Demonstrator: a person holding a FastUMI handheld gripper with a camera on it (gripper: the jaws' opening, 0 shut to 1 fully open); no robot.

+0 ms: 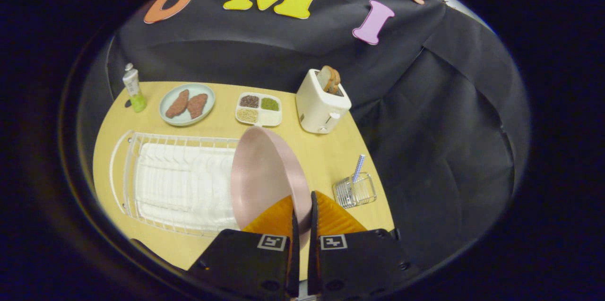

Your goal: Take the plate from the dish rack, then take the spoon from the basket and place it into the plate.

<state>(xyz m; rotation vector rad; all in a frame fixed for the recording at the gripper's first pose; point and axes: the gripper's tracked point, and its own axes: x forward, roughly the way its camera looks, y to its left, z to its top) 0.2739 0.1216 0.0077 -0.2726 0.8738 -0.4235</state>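
While the hand-held gripper (302, 213) clamps the pink plate (264, 173) by its rim — held on edge — bare surface (326, 154) lies just right, short of the basket (354, 191)

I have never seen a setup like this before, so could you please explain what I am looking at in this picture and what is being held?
This is no robot arm: a person carries a handheld two-finger tool, and the camera rides on it, looking forward along its fingers. The round, bent look comes from the fisheye lens. The fingers are closed on the rim of a pink plate, held on edge above a yellow table. Beside the plate lies a white dish rack. On the other side stands a small wire basket with a spoon upright in it. Further back are a toaster with bread, a divided tray of grains, a plate of two cutlets and a tube.
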